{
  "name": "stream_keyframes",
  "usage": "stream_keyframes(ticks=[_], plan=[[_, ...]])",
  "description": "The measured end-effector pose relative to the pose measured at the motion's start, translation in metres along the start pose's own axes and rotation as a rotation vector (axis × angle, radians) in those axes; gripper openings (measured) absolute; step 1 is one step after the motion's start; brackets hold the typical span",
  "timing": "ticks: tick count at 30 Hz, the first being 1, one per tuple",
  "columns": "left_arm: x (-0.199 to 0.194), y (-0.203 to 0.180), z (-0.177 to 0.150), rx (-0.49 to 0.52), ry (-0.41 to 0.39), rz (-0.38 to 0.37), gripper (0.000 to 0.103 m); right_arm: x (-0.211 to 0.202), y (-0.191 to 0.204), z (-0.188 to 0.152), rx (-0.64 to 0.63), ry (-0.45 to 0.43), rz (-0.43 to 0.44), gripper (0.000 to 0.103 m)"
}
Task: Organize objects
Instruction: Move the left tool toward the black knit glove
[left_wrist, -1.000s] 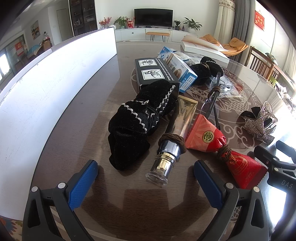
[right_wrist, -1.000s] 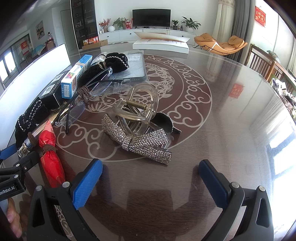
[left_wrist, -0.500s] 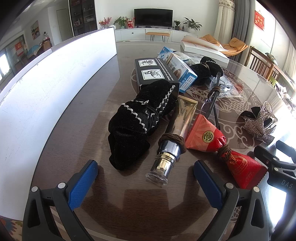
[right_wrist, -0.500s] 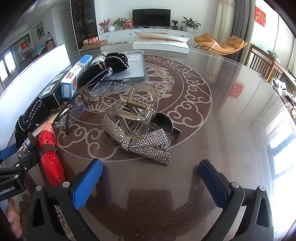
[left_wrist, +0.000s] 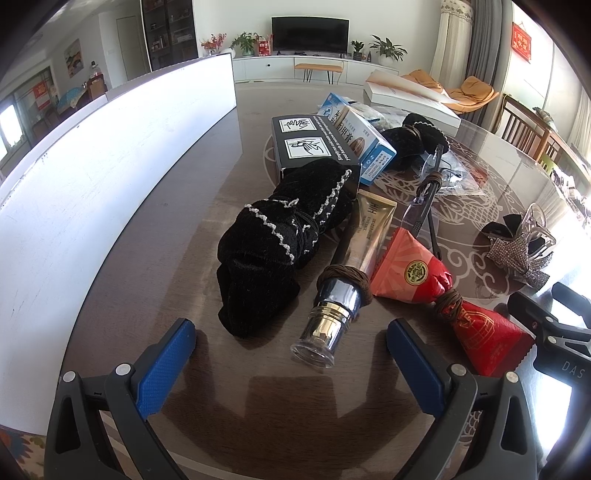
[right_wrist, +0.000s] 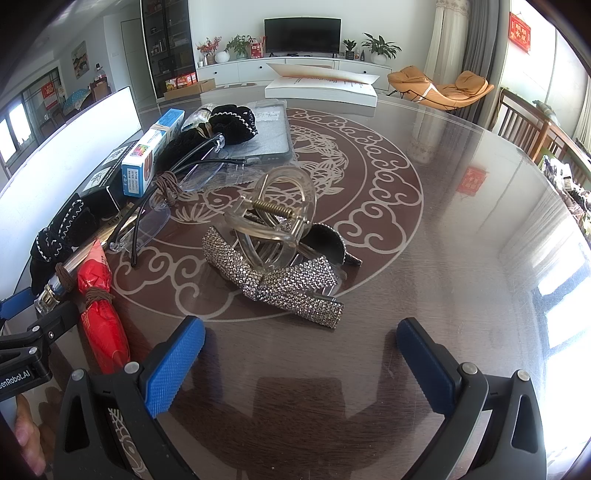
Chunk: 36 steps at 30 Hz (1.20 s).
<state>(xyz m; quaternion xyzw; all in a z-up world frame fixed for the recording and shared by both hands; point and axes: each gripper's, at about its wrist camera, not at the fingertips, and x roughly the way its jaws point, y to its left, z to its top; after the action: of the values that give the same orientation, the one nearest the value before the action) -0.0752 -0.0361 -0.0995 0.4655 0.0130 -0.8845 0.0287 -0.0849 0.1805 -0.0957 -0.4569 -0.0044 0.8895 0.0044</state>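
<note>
The left hand-held gripper (left_wrist: 290, 360) gapes empty before a tube (left_wrist: 352, 266); the right hand-held gripper (right_wrist: 301, 356), likewise spread, faces a hair clip (right_wrist: 273, 218).

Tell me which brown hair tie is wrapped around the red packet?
The brown hair tie pinching the red packet in the middle. Another circles the gold tube by its cap; a third wraps the glasses.

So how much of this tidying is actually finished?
Hardly any, it seems. Both grippers, left and right, are open and empty. The gold tube, red packet, black velvet scrunchie and rhinestone bow clip lie loose on the table.
</note>
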Motion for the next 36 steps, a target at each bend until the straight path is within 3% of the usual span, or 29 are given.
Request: stream_keyframes(ticks=[28, 36], plan=[[0.0018, -0.0008, -0.0003, -0.01, 0.003, 0.008, 0.103, 0.0, 0.0, 0.0001, 0.0, 0.0, 0.0, 0.103], [-0.0013, 0.0017, -0.0061, 0.031, 0.005, -0.02, 0.103, 0.0, -0.0001, 0.0002, 0.0, 0.0, 0.0, 0.103]])
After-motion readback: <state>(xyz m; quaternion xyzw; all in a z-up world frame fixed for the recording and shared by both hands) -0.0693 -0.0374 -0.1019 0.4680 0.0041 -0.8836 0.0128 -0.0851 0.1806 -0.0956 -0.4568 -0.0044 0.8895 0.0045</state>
